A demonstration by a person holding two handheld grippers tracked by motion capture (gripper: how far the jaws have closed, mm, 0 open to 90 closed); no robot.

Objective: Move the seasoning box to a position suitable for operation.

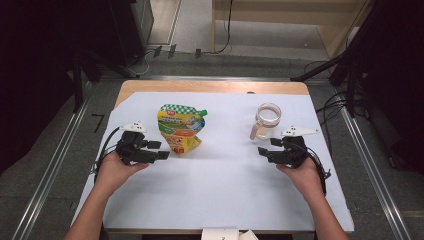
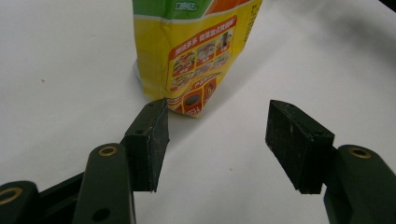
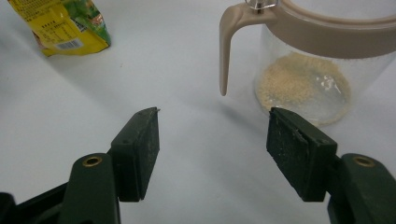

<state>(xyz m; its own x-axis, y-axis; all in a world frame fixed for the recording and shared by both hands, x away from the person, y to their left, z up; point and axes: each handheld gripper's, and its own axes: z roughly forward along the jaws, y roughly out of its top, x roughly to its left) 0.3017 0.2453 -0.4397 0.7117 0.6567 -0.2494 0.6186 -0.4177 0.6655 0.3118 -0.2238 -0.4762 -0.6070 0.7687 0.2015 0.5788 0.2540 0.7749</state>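
yellow pouch [image 2: 196,51] just ahead of released left gripper [image 2: 217,128] | right gripper [image 3: 212,140] released by jar [image 3: 308,70]

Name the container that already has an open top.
The clear jug with beige rim and handle; its mouth stands open. The yellow-green spouted pouch keeps its green cap on.

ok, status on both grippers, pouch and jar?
Left gripper open, short of pouch. Right gripper open, near jar, nothing held. Path clear.
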